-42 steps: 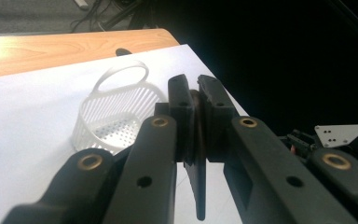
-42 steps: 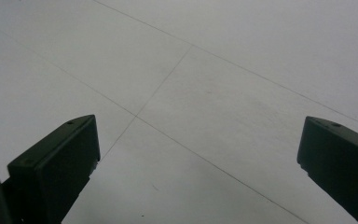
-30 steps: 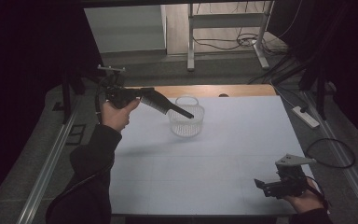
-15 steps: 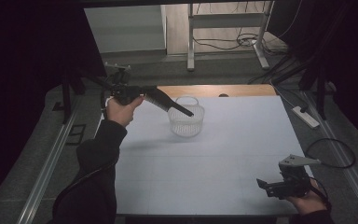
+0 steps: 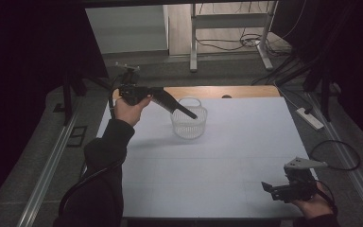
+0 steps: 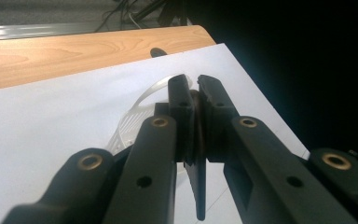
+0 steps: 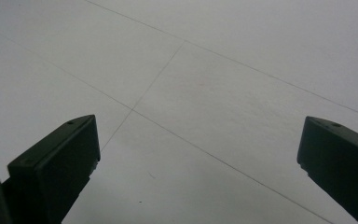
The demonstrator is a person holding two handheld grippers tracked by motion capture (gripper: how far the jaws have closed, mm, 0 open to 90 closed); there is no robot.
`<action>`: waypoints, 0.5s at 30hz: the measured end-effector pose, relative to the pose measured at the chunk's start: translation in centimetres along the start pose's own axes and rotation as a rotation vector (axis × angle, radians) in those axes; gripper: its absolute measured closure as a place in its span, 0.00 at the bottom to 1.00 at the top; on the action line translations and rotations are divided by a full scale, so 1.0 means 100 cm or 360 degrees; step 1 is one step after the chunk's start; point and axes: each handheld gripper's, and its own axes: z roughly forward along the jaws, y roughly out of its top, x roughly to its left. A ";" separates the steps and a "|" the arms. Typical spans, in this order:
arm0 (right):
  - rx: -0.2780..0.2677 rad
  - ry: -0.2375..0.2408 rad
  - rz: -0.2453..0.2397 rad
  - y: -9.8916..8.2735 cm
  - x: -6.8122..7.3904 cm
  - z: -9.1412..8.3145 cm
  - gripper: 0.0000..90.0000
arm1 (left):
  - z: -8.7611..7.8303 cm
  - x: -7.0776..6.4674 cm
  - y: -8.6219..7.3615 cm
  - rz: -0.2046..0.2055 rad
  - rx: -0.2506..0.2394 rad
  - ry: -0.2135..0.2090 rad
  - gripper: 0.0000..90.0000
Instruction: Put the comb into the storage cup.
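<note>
One left claw, clamped on a thin black flat piece, should lower squarely into the clear ribbed plastic basket; right claw gapes empty.

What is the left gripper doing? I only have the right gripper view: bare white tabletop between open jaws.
Observer: The left gripper is shut on a thin dark flat piece.
Operator: Where is it over the table?
Observer: In the high view its jaws reach over the clear basket, towards the far side of the white table.
Operator: And my right gripper?
Observer: The right gripper sits low at the near right corner, well apart from the basket.
</note>
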 end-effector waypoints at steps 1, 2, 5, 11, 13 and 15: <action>-0.0001 0.0000 0.0000 0.000 0.000 0.000 0.00 | 0.003 0.000 0.001 0.0001 0.0008 0.0004 0.93; -0.0002 -0.0001 0.0000 0.000 0.000 0.000 0.00 | 0.004 0.001 0.001 0.0003 0.0012 0.0007 0.93; -0.0003 0.0000 0.0000 0.000 0.000 0.000 0.00 | 0.007 0.001 0.001 0.0003 0.0020 0.0011 0.93; 0.0001 0.0003 0.0001 0.000 0.000 0.000 0.00 | 0.015 0.001 0.002 0.0001 0.0038 0.0018 0.93; 0.0002 0.0003 0.0001 0.000 0.000 0.000 0.00 | 0.017 0.001 0.002 0.0003 0.0045 0.0023 0.93; 0.0002 0.0004 0.0000 0.000 -0.001 0.000 0.00 | 0.019 0.001 0.002 0.0001 0.0048 0.0025 0.93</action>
